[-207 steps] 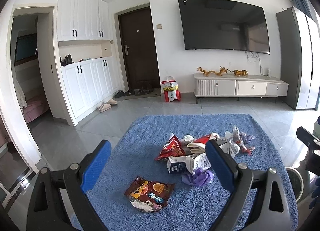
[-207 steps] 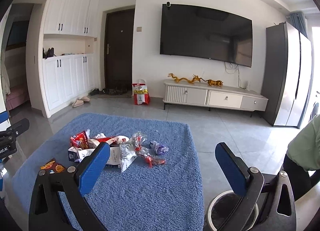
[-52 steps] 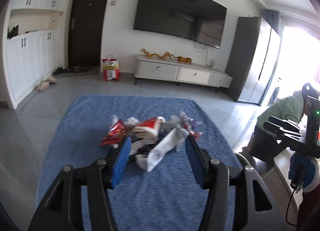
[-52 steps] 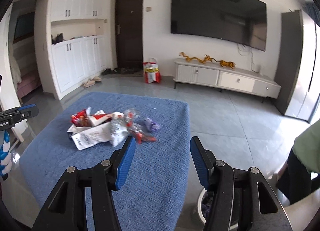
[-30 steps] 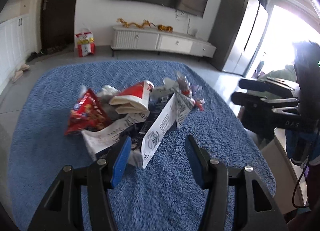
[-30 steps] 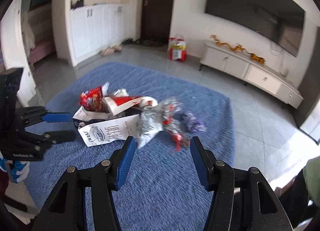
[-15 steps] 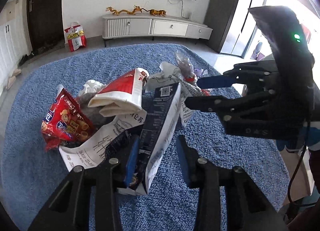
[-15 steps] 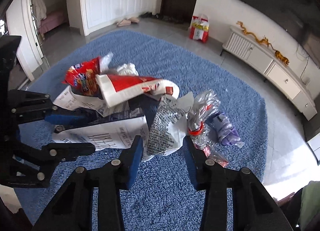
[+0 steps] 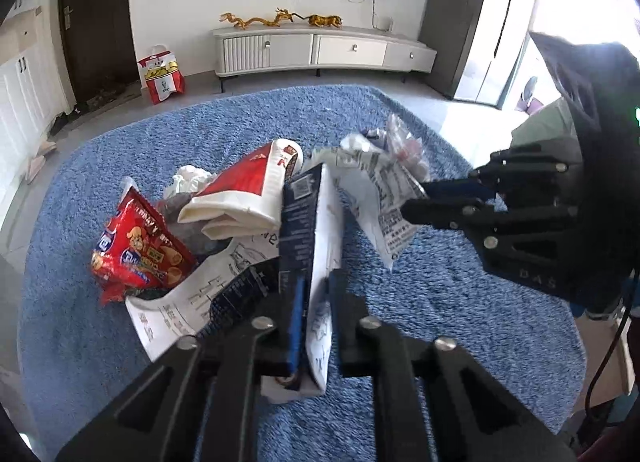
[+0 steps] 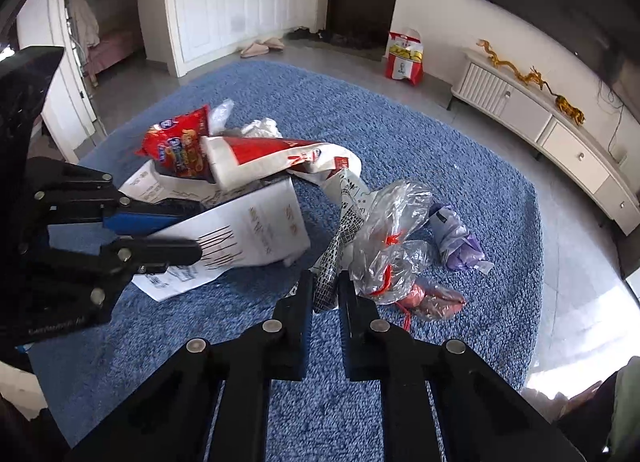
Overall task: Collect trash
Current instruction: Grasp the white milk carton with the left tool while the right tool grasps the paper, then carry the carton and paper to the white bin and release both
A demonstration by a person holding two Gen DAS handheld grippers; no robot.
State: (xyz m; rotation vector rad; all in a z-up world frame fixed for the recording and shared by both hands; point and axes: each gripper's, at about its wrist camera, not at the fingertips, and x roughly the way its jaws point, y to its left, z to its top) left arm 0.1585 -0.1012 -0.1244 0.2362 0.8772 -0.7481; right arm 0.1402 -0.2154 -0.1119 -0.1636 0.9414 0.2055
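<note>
A pile of trash lies on a blue rug [image 9: 400, 302]. My left gripper [image 9: 316, 294] is shut on a flattened white and dark blue carton [image 9: 312, 229]; it also shows in the right wrist view [image 10: 256, 234]. My right gripper [image 10: 324, 294] is shut on a crumpled white printed wrapper [image 10: 344, 229], which shows in the left wrist view [image 9: 380, 189] too. Beside them lie a red snack bag [image 9: 136, 250], a red and white paper bag [image 9: 248, 189], a clear plastic bag [image 10: 392, 229] and a purple wrapper [image 10: 456, 238].
A white TV cabinet [image 9: 320, 49] stands along the far wall under a TV. A red and white shopping bag [image 9: 160, 73] sits on the floor by the dark door. White cupboards [image 10: 232, 1] are on the left. A person in green [image 10: 624, 406] is at the right edge.
Both grippers came down to the pile and closed. The left one closed on the carton, the right one on the white printed wrapper.
</note>
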